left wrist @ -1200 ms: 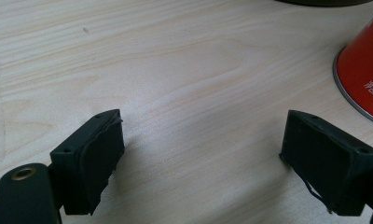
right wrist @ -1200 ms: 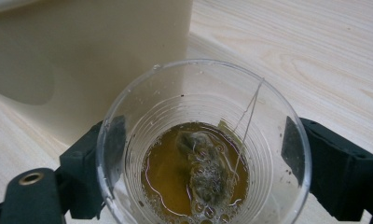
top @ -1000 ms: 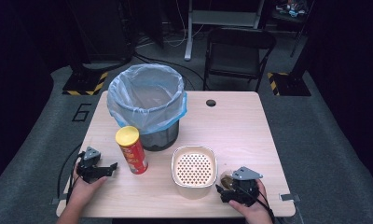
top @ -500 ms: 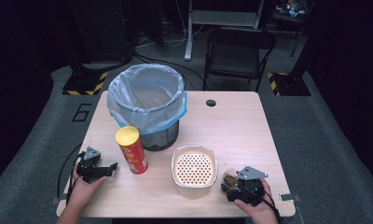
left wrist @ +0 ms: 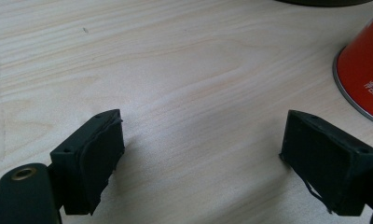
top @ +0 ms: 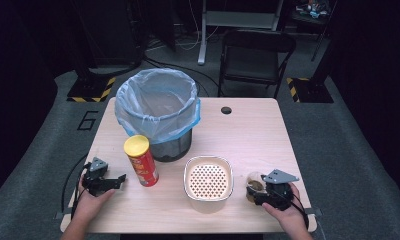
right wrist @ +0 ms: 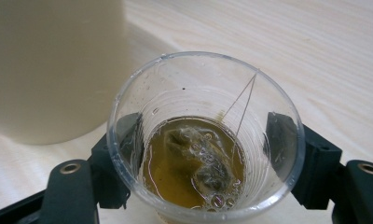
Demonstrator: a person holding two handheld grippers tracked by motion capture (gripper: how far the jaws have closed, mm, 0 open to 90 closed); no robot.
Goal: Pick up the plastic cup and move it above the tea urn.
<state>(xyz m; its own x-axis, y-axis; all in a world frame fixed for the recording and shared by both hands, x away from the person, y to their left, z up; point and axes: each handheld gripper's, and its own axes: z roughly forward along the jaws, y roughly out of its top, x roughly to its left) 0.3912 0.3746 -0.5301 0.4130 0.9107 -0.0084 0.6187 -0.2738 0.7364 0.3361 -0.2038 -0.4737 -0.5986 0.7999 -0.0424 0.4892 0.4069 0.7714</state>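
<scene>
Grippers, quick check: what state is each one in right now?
Left gripper: open, empty, on the table beside the red chip can.
Right gripper: jaws around the clear cup of tea; firm grip cannot be told.

Bright, even light on the pale counter (top: 248, 135) in the high view, while the room around it drops into near black, especially down both sides of the frame. That view is soft and grainy. In the left gripper view, short soft shadows sit under the jaws, wood grain sharp. In the right gripper view, the clear cup (right wrist: 205, 140) rim glints; the cream container (right wrist: 54, 65) at upper left is blurred.
</scene>
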